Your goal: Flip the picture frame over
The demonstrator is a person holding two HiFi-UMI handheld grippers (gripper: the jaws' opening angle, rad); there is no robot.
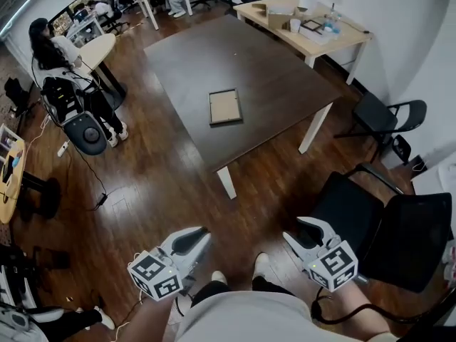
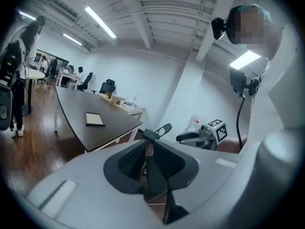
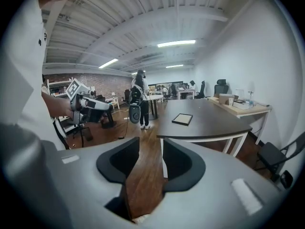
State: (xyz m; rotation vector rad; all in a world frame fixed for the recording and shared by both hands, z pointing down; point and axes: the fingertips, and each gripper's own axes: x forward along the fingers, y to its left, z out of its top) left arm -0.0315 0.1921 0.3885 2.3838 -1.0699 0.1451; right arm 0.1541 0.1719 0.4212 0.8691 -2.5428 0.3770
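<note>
A picture frame with a dark rim and a pale panel facing up lies flat near the middle of a dark table. It also shows far off in the left gripper view and the right gripper view. Both grippers hang low near my body, well short of the table. My left gripper is shut, its pads together with nothing between them. My right gripper is open, with wooden floor showing through the gap.
A black office chair stands close on my right, a folding chair beyond it. A light wooden table with boxes sits behind the dark table. A person sits at the far left by a round table.
</note>
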